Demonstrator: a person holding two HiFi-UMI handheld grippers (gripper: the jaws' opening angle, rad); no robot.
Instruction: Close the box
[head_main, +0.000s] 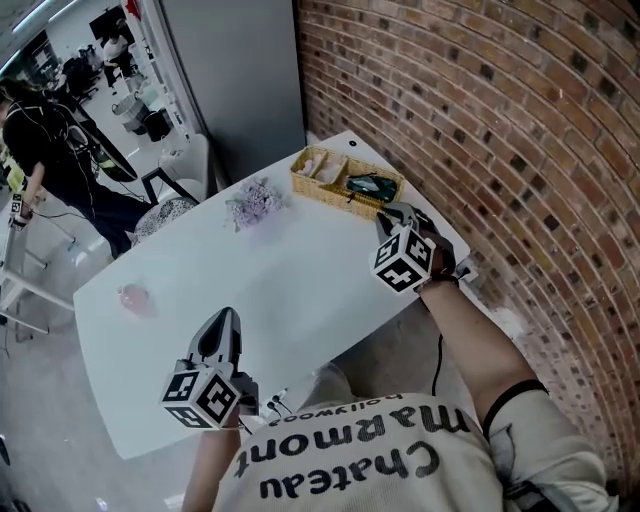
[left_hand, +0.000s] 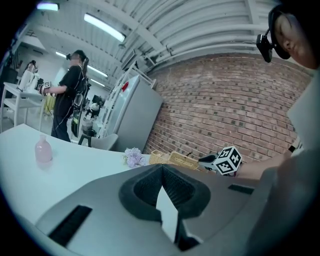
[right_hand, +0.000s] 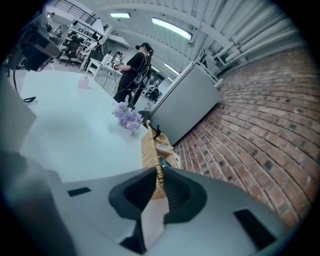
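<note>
At bench (head_main: 300, 290) far edge, right tool (right_hand: 159, 172) pinches wicker box (head_main: 322, 190) lid (right_hand: 148, 150) rim; left tool (head_main: 224, 318) closed, empty.

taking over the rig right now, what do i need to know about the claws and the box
Right claw: shut on the edge of what looks like the wicker lid, at the box's end nearest the person.
Left claw: shut, empty, low over the white table, well away from the box.
Box: far corner of the table by the brick wall, open, compartments showing.
Done: lid gripped.
Left: likely swing the lid over the compartments, lower it flat, release.
</note>
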